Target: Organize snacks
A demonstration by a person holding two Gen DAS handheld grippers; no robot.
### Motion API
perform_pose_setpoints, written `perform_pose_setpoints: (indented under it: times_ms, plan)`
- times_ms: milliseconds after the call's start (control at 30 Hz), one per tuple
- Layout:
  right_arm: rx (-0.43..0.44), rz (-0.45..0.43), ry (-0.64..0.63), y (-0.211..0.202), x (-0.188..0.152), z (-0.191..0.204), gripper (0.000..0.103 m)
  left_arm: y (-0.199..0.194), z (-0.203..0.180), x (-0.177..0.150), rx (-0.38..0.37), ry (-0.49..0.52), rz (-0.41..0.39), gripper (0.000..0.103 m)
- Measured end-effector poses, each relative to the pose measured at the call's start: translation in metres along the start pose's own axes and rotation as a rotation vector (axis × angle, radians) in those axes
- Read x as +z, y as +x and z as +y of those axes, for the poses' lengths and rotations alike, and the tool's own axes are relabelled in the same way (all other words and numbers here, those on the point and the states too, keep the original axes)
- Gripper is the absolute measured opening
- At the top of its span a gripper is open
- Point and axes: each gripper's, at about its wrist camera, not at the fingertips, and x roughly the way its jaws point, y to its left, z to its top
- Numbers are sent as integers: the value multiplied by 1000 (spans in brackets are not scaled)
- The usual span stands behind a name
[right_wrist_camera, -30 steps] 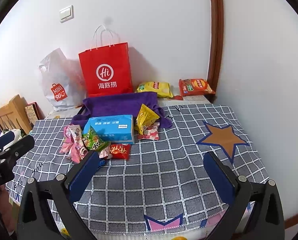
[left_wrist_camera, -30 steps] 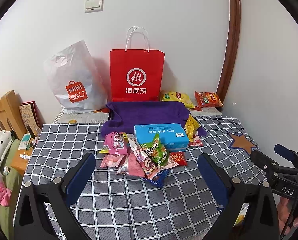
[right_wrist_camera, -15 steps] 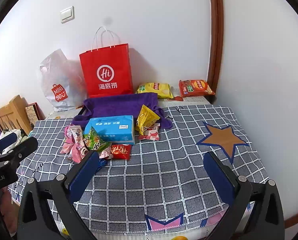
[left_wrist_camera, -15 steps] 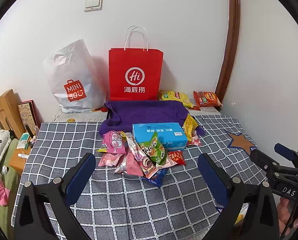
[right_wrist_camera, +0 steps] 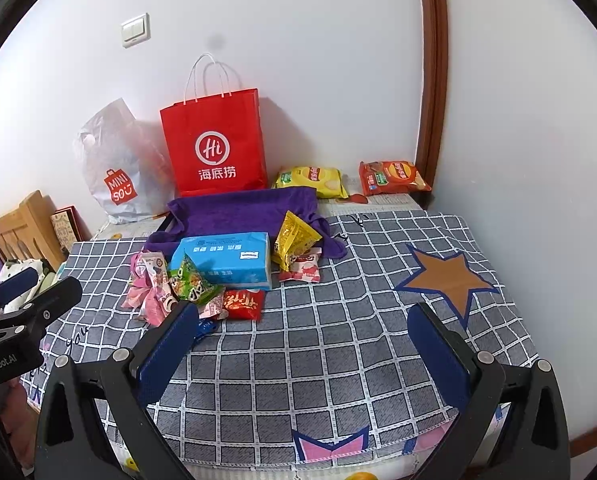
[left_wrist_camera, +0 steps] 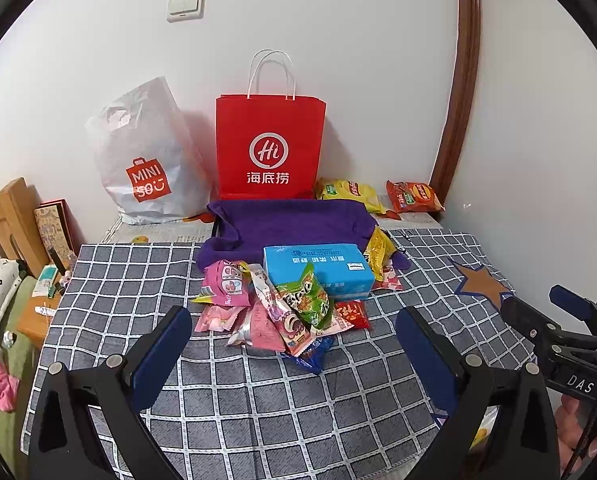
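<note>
My view: checked tablecloth (left_wrist_camera: 146,280) covering the table; red paper bag (left_wrist_camera: 269,148) upright at the wall; purple towel (left_wrist_camera: 290,222) before it; blue tissue pack (left_wrist_camera: 318,268) on the towel's front edge; snack packets (left_wrist_camera: 274,312) heaped against the pack. My left gripper (left_wrist_camera: 294,344) and right gripper (right_wrist_camera: 302,336) hover near the table's front edge, jaws wide, holding nothing.

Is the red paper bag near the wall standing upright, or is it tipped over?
Upright. The red paper bag stands on its base against the wall, its white handles up and its logo reading level. Its contents cannot be seen.
</note>
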Motion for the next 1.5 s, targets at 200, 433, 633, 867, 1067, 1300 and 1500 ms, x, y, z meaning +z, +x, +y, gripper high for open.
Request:
perform_pose_setpoints:
  times_ms: [200, 433, 633, 867, 1067, 1300, 1500]
  plan:
    - [-1, -6, -2, -2, -1, 1, 103, -1, 1, -1, 4, 2, -7, 102]
    - [-1, -9, 0, -2, -2, 1, 103, -2, 1, -2, 2, 4, -10, 102]
    - [-2, -12, 1, -2, -3, 0, 103, -2, 1, -3, 4, 4, -10, 102]
    - [2, -14, 0, -3, -2, 3, 103, -3, 2, -3, 5, 6, -12, 102]
    - [3, -15, -3, -3, -3, 3, 103, -4, 2, -4, 5, 7, -13, 102]
    - [3, -16, -6, -1, -4, 7, 103, -3, 8, -5, 10, 7, -16, 102]
    - [12, -2, -10, 14, -4, 9, 103, 11, 14, -3, 16, 7, 3, 102]
